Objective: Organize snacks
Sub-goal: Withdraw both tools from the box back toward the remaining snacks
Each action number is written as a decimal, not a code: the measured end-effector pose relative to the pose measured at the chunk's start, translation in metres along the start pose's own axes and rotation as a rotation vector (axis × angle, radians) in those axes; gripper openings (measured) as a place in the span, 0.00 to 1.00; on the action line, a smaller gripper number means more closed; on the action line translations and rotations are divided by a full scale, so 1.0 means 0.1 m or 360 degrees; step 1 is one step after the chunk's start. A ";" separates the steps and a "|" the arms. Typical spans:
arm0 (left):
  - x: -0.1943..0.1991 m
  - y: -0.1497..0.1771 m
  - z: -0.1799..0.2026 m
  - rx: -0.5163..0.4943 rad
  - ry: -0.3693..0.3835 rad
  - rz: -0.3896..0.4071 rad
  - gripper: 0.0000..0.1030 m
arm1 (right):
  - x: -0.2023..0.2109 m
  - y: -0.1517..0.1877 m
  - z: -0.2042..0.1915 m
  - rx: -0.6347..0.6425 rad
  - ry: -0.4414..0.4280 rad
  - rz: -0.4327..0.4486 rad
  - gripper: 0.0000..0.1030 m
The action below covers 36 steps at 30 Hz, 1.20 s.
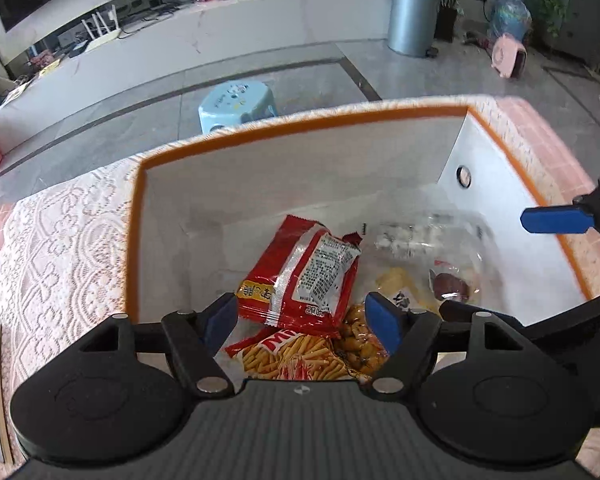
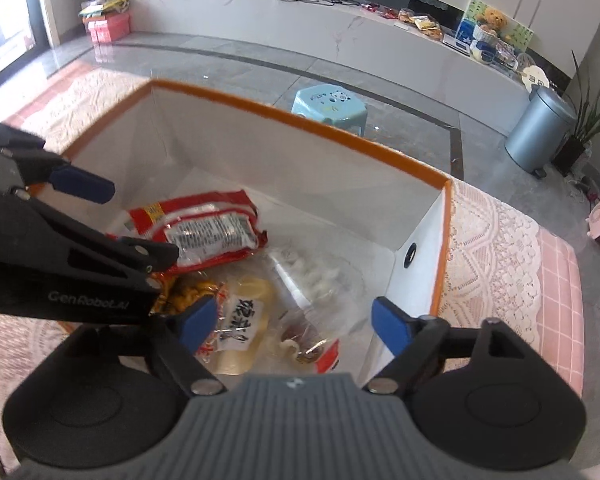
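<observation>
A white storage box with an orange rim (image 1: pixel 300 120) (image 2: pixel 300 114) stands on the lace-covered table and holds several snack packets. A red packet (image 1: pixel 304 276) (image 2: pixel 204 232) lies on top, over a packet of stick snacks (image 1: pixel 296 360). A clear bag (image 1: pixel 428 240) (image 2: pixel 312 276) and a pale yellow packet (image 2: pixel 244 320) lie beside it. My left gripper (image 1: pixel 304 318) is open and empty just above the red packet. My right gripper (image 2: pixel 294 322) is open and empty above the yellow packet and clear bag. Its blue fingertip (image 1: pixel 556 220) shows over the box's right rim.
A lace cloth over pink check (image 1: pixel 60 248) (image 2: pixel 500 248) covers the table around the box. Beyond the table are a light blue stool (image 1: pixel 238 106) (image 2: pixel 332 106), a grey bin (image 1: pixel 412 16) (image 2: pixel 540 132) and a long white counter (image 2: pixel 340 32).
</observation>
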<state>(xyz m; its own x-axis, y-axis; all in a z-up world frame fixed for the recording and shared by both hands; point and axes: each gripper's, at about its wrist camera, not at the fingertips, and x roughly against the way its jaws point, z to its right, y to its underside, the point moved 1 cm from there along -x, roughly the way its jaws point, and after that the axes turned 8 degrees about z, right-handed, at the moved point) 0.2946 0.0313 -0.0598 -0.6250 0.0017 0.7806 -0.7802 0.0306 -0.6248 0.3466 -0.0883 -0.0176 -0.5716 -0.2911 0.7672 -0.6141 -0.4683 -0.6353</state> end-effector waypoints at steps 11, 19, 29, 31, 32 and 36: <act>0.80 0.25 -0.01 0.0124 0.0029 0.0239 0.85 | 0.77 0.13 -0.08 -0.0091 -0.0009 0.0212 0.96; 1.21 0.62 0.15 0.0170 0.0118 0.0318 0.85 | 1.32 0.62 -0.19 -0.0238 -0.0036 0.0357 0.97; 1.17 1.19 0.36 0.0132 0.0203 0.0240 0.85 | 1.46 1.50 -0.40 -0.0415 -0.0065 0.0404 0.97; 1.14 1.30 0.38 0.0122 0.0210 0.0236 0.85 | 1.44 1.67 -0.42 -0.0433 -0.0039 0.0397 0.97; 1.13 1.34 0.39 0.0119 0.0215 0.0238 0.85 | 1.43 1.74 -0.42 -0.0442 -0.0019 0.0392 0.97; 1.05 1.49 0.43 0.0090 0.0247 0.0248 0.85 | 1.38 1.97 -0.40 -0.0478 0.0064 0.0367 0.97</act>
<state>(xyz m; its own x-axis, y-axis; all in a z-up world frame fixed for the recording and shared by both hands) 0.1119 -0.0069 -0.0714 -0.7303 0.1561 0.6650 -0.6772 -0.0381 -0.7348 0.1250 -0.1874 -0.0403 -0.7308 -0.3245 0.6006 -0.5955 -0.1271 -0.7933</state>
